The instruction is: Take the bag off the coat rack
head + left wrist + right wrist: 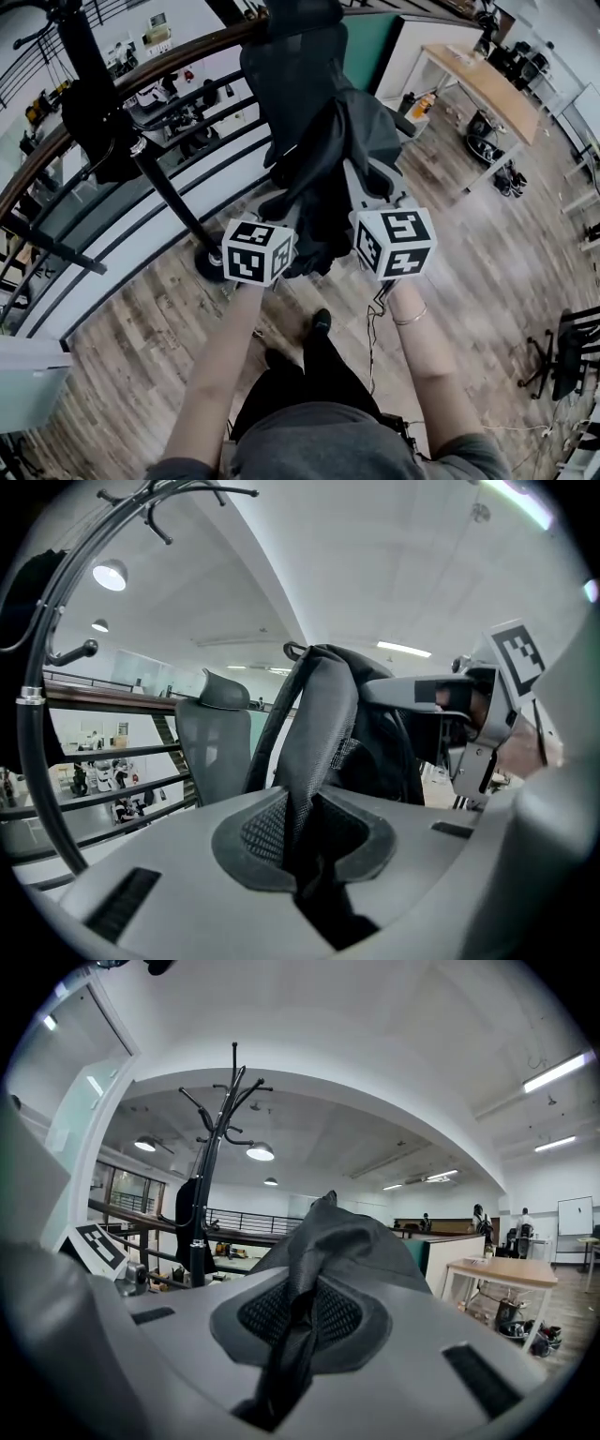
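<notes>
Up close, the left gripper (305, 841) has its jaws nearly together, pinching a dark mesh strap (314, 742) between the pads. The right gripper (300, 1321) is closed the same way on a second strap (309, 1269). Both straps belong to a dark grey bag (328, 159), which hangs in the air between the two grippers, in front of the person and above the wooden floor (469, 281). The coat rack (164, 187) stands to the left beside a railing (187, 56), apart from the bag, with another dark item (94, 122) on it. The bag's top loop looks free of the hooks, so the lift off the rack appears done. What seems left is carrying it clear and setting it down.
</notes>
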`<state>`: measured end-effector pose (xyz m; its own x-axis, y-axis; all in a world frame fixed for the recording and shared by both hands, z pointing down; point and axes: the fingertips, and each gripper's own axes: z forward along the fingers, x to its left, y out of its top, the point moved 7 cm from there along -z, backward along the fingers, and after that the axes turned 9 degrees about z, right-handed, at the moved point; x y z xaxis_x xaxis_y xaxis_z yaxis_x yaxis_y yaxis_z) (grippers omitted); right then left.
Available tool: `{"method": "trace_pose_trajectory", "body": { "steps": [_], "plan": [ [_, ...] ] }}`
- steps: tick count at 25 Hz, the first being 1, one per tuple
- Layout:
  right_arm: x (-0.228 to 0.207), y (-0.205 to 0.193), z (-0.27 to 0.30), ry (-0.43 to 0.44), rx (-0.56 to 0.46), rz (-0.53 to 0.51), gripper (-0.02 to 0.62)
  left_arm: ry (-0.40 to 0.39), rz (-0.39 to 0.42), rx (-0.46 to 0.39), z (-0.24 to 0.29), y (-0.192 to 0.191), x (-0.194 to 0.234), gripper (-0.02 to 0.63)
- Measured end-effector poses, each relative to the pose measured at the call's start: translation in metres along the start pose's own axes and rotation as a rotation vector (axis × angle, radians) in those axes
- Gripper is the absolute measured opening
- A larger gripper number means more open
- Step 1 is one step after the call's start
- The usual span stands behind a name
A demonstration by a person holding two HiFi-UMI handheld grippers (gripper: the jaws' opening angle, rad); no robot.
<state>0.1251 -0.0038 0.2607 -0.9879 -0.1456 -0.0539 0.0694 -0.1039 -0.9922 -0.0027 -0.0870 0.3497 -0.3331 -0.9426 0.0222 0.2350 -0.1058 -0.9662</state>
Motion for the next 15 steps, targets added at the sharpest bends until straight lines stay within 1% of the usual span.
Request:
{"method": "trace_pose_trajectory", "body": {
  "steps": [4,9,15],
  "plan": [
    [-0.034,0.007,0.004,-0.035,-0.007,0.003,0.041,-0.034,0.013,-0.001,0.035,0.013,-0.008,0.063],
    [-0.083,0.014,0.009,-0.063,-0.011,0.018,0.041,-0.056,0.028,0.005,0.082,0.031,-0.023,0.063],
    [-0.145,0.018,0.018,-0.067,-0.017,0.031,0.041,-0.057,0.035,0.010,0.140,0.046,-0.044,0.063]
  ]
}}
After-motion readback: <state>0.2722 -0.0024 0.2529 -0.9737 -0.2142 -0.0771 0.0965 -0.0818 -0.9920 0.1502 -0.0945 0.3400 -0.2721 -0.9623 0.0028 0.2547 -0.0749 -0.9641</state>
